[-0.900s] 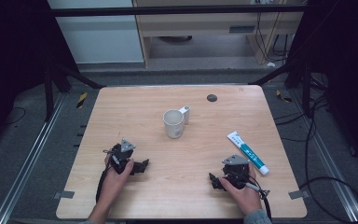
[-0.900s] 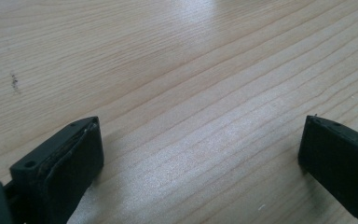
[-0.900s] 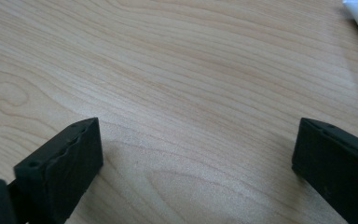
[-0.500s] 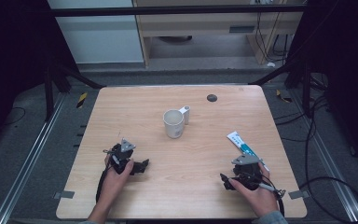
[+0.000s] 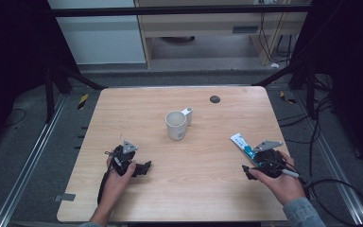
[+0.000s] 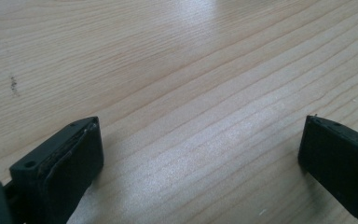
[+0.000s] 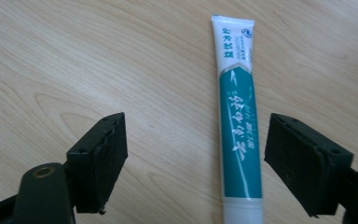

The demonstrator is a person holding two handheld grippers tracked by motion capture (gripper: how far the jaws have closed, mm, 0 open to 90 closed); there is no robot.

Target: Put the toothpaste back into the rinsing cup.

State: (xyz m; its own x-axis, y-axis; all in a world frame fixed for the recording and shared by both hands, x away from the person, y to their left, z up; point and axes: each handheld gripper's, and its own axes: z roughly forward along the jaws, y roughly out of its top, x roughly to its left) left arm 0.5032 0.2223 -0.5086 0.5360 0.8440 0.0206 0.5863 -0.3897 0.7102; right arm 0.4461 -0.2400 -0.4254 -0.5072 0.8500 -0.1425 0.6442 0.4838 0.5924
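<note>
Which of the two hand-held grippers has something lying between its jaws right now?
The right hand-held gripper: its open jaws straddle the teal and white toothpaste tube lying flat on the table. The left hand-held gripper, also open, has bare wooden table between its jaws.

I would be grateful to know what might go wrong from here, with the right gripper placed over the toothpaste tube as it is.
1. The right gripper is open, and the toothpaste tube lies nearer one jaw than the other, so closing could push it sideways rather than grip it.
2. The tube is soft; a hard squeeze might dent it or strain the cap.
3. The mug stands unprotected mid-table; a wide swing could knock it.
</note>
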